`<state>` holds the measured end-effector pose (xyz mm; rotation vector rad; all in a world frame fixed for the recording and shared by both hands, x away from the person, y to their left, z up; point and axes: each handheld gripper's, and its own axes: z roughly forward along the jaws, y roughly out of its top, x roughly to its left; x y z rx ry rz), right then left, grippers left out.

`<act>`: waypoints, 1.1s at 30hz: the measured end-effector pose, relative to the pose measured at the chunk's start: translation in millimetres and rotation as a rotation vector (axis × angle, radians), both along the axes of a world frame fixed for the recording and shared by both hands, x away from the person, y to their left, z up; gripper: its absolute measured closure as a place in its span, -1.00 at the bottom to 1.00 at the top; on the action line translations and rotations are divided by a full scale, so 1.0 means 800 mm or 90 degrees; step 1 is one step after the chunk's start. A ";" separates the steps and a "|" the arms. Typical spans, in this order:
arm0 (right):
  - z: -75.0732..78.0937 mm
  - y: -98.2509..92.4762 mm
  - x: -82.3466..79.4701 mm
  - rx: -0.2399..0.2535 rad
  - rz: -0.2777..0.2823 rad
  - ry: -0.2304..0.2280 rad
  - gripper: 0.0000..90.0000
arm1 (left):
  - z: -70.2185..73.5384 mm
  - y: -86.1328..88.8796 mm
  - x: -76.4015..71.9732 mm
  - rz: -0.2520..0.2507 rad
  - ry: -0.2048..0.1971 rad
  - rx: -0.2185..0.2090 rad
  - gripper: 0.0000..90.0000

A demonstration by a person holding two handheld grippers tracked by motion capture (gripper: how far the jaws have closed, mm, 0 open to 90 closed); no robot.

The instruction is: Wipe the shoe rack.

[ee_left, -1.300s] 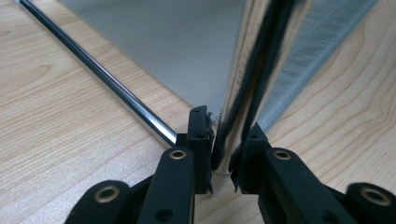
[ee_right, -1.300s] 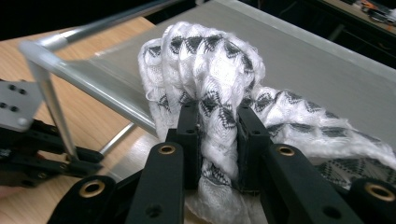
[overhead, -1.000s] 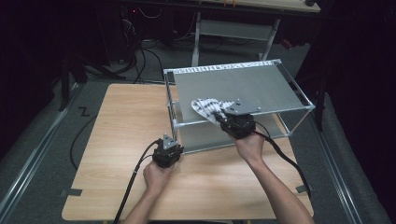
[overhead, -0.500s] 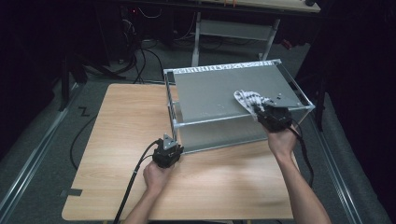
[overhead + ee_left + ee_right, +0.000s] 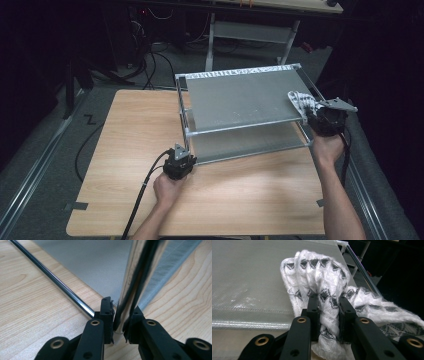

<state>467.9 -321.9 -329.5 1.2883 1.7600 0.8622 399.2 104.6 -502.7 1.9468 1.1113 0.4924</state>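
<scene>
The cloth (image 5: 301, 102), a white knit with dark zigzags, is pinched in the right gripper (image 5: 320, 114) and now lies at the right end of the rack (image 5: 240, 97), on its top shelf; a second ago it was near the shelf's left front, so the wipe has crossed the whole shelf and, by my reading, this pass is about done. The left gripper (image 5: 181, 152) is clenched on the rack's front-left post (image 5: 130, 285) and has not moved, steadying the rack. The rack stands on a pale wood table (image 5: 135, 150) in a dark room, with cables (image 5: 150, 55) on the floor behind the rack.

Dark room, grey floor (image 5: 45, 145)
</scene>
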 end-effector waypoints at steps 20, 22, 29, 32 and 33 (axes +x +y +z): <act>-0.005 0.205 -0.063 -0.039 0.326 -0.012 0.68 | 0.006 0.009 -0.005 0.009 0.021 0.025 0.77; -0.005 0.222 -0.065 -0.029 0.347 -0.007 0.68 | 0.007 0.009 -0.005 0.011 0.021 0.025 0.77; -0.004 0.244 -0.068 -0.033 0.375 -0.006 0.68 | 0.009 0.022 -0.009 0.035 0.028 0.032 0.77; -0.004 0.232 -0.067 -0.049 0.356 -0.014 0.68 | 0.009 0.031 -0.013 0.044 0.030 0.032 0.78; -0.004 0.225 -0.066 -0.049 0.347 -0.016 0.68 | 0.009 0.034 -0.014 0.047 0.031 0.033 0.78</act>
